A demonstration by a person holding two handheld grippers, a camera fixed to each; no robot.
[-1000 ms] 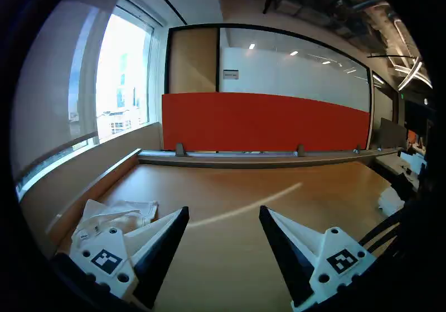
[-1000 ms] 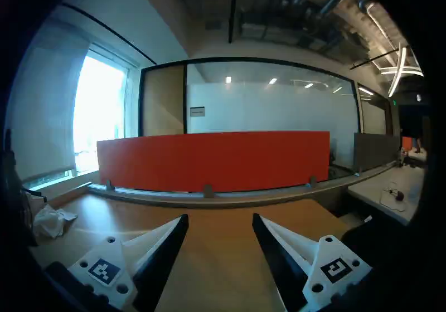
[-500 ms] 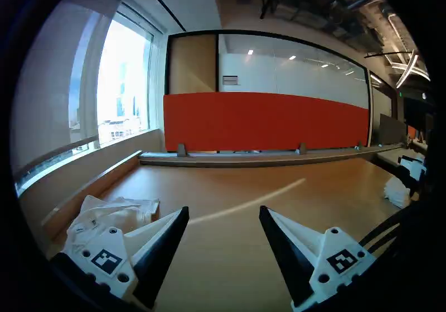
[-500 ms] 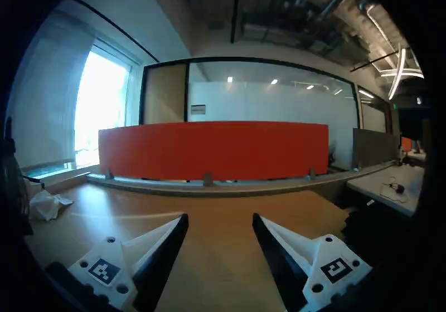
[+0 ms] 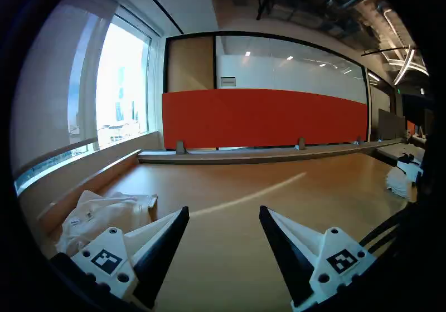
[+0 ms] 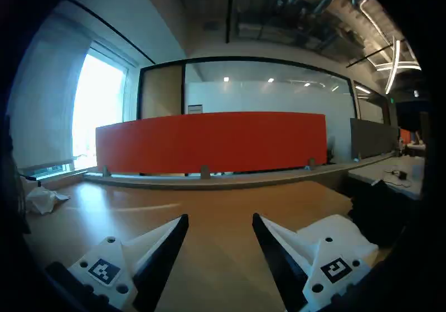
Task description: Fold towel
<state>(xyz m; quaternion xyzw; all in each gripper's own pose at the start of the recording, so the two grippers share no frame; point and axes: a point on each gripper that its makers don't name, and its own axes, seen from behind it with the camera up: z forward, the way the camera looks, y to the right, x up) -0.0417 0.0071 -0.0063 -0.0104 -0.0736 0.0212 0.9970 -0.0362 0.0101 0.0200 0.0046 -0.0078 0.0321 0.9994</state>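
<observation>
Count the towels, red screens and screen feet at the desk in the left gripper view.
White towels: 2
Red screen: 1
Grey screen feet: 3
Total: 6

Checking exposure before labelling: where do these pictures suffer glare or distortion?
Left gripper view: the window is blown out, and a bright streak crosses the table; the towel reads clearly. Right gripper view: window overexposed too, red divider bowed by fisheye.
</observation>
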